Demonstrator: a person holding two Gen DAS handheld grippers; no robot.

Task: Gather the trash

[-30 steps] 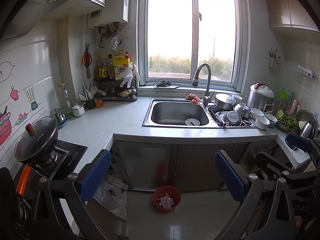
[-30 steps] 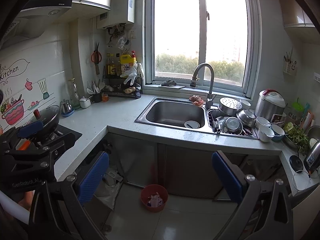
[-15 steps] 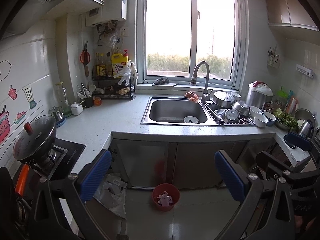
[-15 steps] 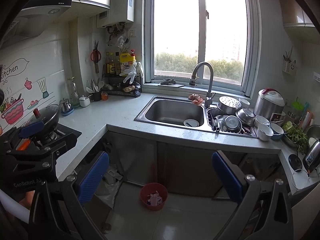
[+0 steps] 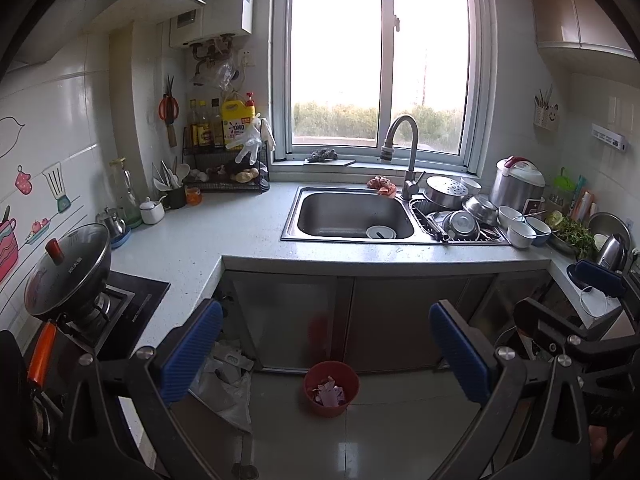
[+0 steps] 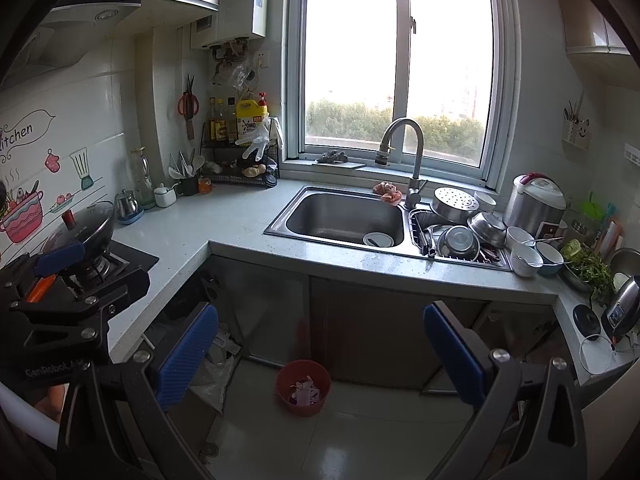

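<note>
Both views sit farther back from the counter (image 5: 192, 248) than 1 s ago: the sink (image 5: 352, 216) and window (image 5: 380, 60) appear slightly smaller, and more floor shows around the red bin (image 5: 331, 388). The bin lies lower-centre between the spread fingers of the left gripper (image 5: 326, 354) and right gripper (image 6: 320, 354).

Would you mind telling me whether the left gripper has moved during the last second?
Yes. The left gripper has drawn back: the steel sink looks smaller and more floor shows.

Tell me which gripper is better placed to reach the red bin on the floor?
Neither clearly: both the left gripper and right gripper are open, empty and high above the red bin; left is perhaps more centred.
</note>
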